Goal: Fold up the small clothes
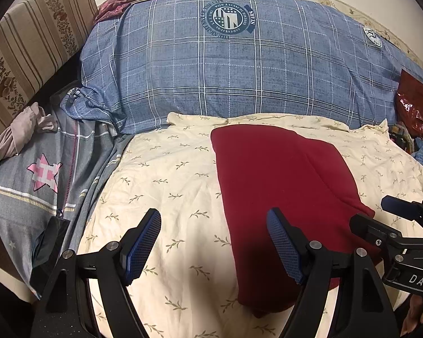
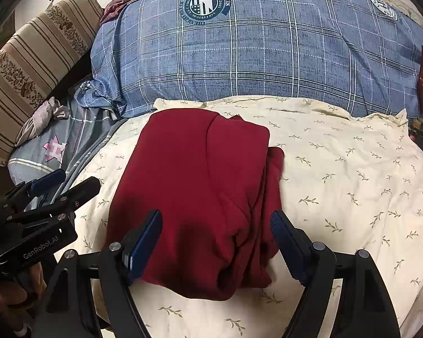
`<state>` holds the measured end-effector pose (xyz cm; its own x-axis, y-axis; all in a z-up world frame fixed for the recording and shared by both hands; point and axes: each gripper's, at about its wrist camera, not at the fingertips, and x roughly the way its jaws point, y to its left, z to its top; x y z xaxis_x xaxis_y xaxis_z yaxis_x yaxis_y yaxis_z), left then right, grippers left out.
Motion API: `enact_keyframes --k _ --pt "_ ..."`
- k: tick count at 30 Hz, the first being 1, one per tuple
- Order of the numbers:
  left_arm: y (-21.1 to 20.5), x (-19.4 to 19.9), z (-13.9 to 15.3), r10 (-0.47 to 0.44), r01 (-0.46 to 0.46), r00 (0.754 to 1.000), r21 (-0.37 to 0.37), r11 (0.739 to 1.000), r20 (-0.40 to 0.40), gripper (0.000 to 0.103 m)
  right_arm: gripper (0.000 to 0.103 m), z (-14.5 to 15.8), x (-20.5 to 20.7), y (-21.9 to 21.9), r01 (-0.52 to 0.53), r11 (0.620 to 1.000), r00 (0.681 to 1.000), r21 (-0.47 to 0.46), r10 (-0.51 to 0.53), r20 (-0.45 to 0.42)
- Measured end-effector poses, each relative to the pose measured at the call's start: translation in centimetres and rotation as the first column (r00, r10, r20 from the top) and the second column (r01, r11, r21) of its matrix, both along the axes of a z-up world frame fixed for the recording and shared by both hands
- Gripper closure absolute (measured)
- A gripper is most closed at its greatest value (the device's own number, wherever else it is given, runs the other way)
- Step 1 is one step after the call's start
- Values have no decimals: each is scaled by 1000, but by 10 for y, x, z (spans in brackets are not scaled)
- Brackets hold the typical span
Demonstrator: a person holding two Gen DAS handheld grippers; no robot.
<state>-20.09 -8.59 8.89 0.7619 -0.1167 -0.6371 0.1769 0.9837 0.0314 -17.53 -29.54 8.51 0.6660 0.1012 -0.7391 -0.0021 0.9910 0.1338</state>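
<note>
left gripper [image 1: 213, 245] nearest, jaws spread wide, nothing between them, poised over cream leaf-print sheet [image 1: 166, 186]. dark red garment [image 2: 200, 197] folded into a thick, roughly rectangular bundle, layered edges showing along its right side, lying flat mid-sheet. right gripper [image 2: 215, 243] equally wide, straddling garment's near edge without pinching it. blue plaid pillow [image 2: 253, 45] behind.

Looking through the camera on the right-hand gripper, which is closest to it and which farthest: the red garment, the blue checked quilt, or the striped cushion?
From the right gripper:
1. The red garment, folded on the cream sheet, right between the open fingers.
2. The blue checked quilt, bundled behind the sheet, straight ahead.
3. The striped cushion, off at the far left, past the quilt's corner.
</note>
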Motion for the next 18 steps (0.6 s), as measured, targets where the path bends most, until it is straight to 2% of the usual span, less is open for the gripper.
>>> enact_keyframes --k 18 --pt "1 3 -2 0 0 1000 1 1000 -3 26 23 -2 2 5 -10 1000 1000 -7 10 -14"
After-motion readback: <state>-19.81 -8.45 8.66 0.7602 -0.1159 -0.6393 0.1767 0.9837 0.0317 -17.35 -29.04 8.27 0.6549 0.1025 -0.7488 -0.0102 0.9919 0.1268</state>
